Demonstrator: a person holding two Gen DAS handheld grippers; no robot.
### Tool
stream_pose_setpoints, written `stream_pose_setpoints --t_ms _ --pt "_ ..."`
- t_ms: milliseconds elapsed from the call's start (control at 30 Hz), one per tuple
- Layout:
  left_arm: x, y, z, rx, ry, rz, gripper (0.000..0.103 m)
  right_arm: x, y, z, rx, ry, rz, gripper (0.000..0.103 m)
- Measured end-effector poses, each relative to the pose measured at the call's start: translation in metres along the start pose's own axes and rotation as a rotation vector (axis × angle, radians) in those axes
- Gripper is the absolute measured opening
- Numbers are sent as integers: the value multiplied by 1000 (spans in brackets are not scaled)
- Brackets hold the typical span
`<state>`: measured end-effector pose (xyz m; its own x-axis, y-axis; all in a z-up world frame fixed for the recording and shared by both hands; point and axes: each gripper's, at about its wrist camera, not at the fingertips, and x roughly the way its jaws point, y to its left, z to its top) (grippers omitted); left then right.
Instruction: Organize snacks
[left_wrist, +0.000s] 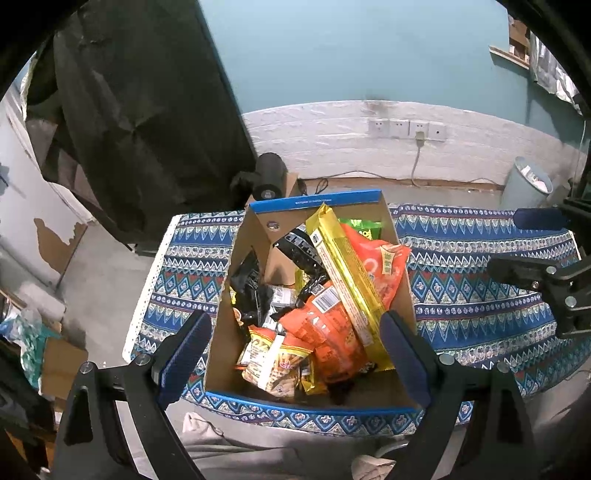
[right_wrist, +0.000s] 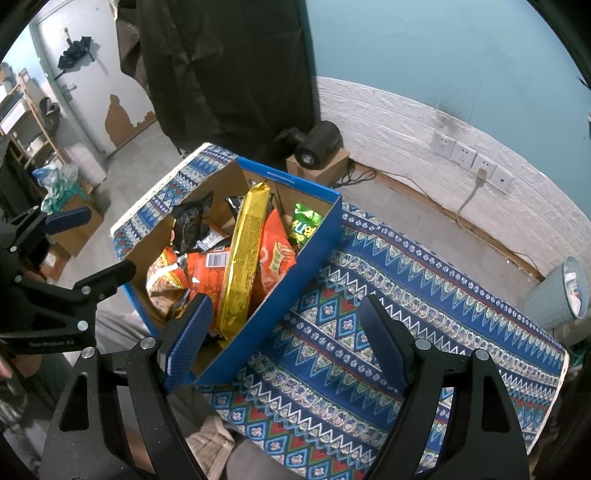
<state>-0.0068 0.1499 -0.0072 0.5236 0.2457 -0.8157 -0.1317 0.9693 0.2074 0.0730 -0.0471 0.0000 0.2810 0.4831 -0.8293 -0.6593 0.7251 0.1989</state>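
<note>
A blue-rimmed cardboard box (left_wrist: 236, 280) (right_wrist: 306, 251) full of snack packets stands on a table covered by a patterned blue cloth (left_wrist: 480, 295) (right_wrist: 388, 332). Inside it lie a long yellow packet (left_wrist: 347, 280) (right_wrist: 245, 254), orange bags (left_wrist: 380, 273) (right_wrist: 277, 258), black packets (left_wrist: 251, 288) (right_wrist: 192, 221) and a green bag (left_wrist: 364, 227) (right_wrist: 304, 227). My left gripper (left_wrist: 295, 354) hovers open above the box's near end, nothing between its fingers. My right gripper (right_wrist: 284, 343) is open over the box's right wall and the cloth, holding nothing. Each gripper also shows at the edge of the other's view.
A black cylinder on a small carton (left_wrist: 271, 177) (right_wrist: 319, 142) stands on the floor behind the table. A pale bin (left_wrist: 528, 184) (right_wrist: 561, 291) sits at the right by the white brick wall with sockets (left_wrist: 406, 127). Cartons (left_wrist: 62, 362) lie on the floor at left.
</note>
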Motion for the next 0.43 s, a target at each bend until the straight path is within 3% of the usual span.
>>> stream_pose_setpoints --t_ms 433 --pt "0 -2 -1 12 -5 -10 94 1 1 -3 -2 7 5 81"
